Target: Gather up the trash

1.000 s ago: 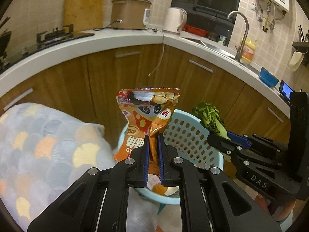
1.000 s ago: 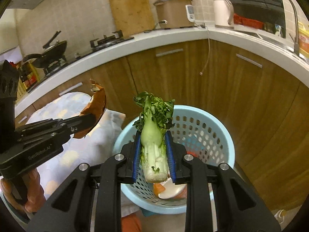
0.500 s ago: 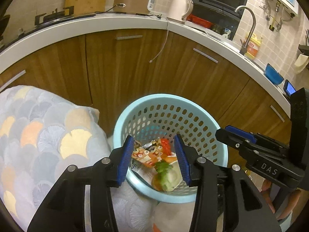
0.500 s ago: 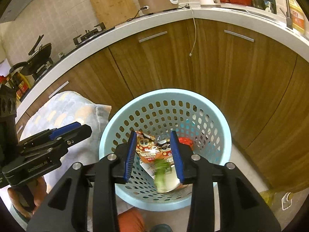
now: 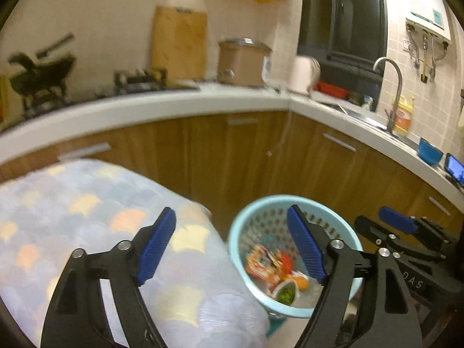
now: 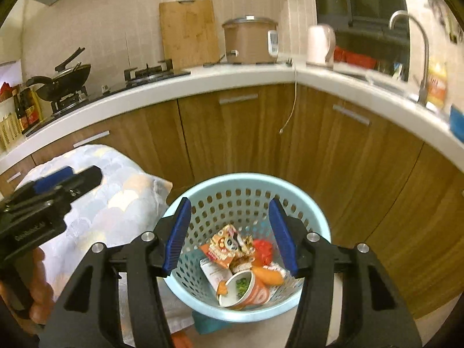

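- The left gripper stands with its blue pads wide apart and nothing between them; a second ago it was clamped on an orange snack bag, and its jaws have just been opening.
- That snack bag now lies inside the light blue basket, in the lower centre of the right wrist view, on top of the other rubbish.
- The right gripper is also parted and empty, less widely than the left; its jaws have just been opening too. A second ago it pinched a stalk of green vegetable upright above the basket.
- The vegetable is hard to pick out now: some green shows in the mouth of an orange paper cup lying on its side in the basket, but whether that is the stalk I cannot tell.
- In the left wrist view the basket sits at the lower right, beside a patterned cushion that fills the lower left; earlier it was centred between the fingers.
- The right gripper frames the basket between its fingers, seen from above the rim.
- My reading: both pieces have been dropped in, so this pair of deliveries looks finished.
- Both hands are free for further trash; none is visible outside the basket in these views.
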